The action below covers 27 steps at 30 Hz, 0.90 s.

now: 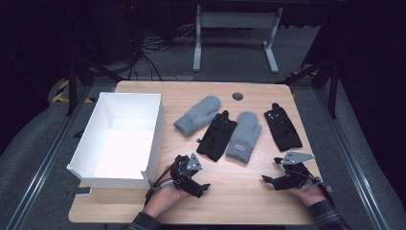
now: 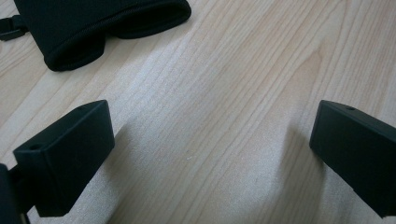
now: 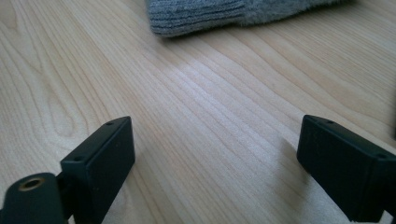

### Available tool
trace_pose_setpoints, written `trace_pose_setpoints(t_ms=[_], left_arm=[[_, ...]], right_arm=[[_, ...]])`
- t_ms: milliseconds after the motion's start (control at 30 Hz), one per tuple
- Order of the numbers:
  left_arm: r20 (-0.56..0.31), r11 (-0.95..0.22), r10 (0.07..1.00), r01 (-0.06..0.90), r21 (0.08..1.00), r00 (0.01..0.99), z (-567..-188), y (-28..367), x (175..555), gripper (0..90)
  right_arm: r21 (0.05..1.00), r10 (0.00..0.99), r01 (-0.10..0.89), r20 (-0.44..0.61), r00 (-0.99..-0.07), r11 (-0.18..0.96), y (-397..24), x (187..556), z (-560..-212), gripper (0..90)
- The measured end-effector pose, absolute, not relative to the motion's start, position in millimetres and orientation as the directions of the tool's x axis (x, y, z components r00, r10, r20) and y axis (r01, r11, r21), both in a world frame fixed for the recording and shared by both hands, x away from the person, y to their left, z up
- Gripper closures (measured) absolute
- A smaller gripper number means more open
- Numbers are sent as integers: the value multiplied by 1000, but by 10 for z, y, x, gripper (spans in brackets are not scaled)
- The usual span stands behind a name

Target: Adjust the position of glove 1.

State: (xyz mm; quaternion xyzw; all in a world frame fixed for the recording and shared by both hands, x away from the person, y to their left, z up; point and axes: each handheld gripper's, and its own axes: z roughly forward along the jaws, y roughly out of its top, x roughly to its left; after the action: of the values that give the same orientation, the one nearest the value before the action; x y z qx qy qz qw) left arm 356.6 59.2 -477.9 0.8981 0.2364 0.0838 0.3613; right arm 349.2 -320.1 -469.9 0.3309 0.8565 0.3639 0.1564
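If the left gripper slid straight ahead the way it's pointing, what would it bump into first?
Most likely the black glove. The left gripper has its jaws open over bare table, and the glove's cuff lies ahead, a little to the left in its own view. It might just pass beside it; depth is hard to judge.

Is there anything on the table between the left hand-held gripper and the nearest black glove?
Nothing visible: bare wooden table lies between the open left hand-held gripper and the black glove.

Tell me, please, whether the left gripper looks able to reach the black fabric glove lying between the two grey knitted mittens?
Probably yes: the left gripper, jaws open and empty, sits just short of the black fabric glove, with bare wooden table between them.
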Motion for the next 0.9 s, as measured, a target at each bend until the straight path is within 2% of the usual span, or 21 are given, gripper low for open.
trace_pose_setpoints(t_ms=[133,233,367,600,700,900], left_arm=[[-20,-627,487,365,688,873,-4779,593,3564,3],[-22,-626,487,367,688,873,-4779,593,3563,3],[-20,-627,486,364,689,874,-4780,593,3566,2],[-23,-627,486,367,687,873,-4778,598,3571,2],[-22,-627,486,366,688,874,-4779,598,3572,2],[-22,-627,489,369,687,872,-4778,600,3569,2]], right_arm=[[727,678,451,-27,-735,518,-3208,3489,-4696,134],[710,672,463,-19,-740,531,-3218,3495,-4648,230],[704,671,471,-10,-742,532,-3205,3514,-4587,395],[725,655,455,7,-756,518,-3161,3588,-4445,782],[732,646,447,11,-763,514,-3115,3654,-4397,900],[752,638,431,19,-770,499,-3011,3772,-4321,900]])
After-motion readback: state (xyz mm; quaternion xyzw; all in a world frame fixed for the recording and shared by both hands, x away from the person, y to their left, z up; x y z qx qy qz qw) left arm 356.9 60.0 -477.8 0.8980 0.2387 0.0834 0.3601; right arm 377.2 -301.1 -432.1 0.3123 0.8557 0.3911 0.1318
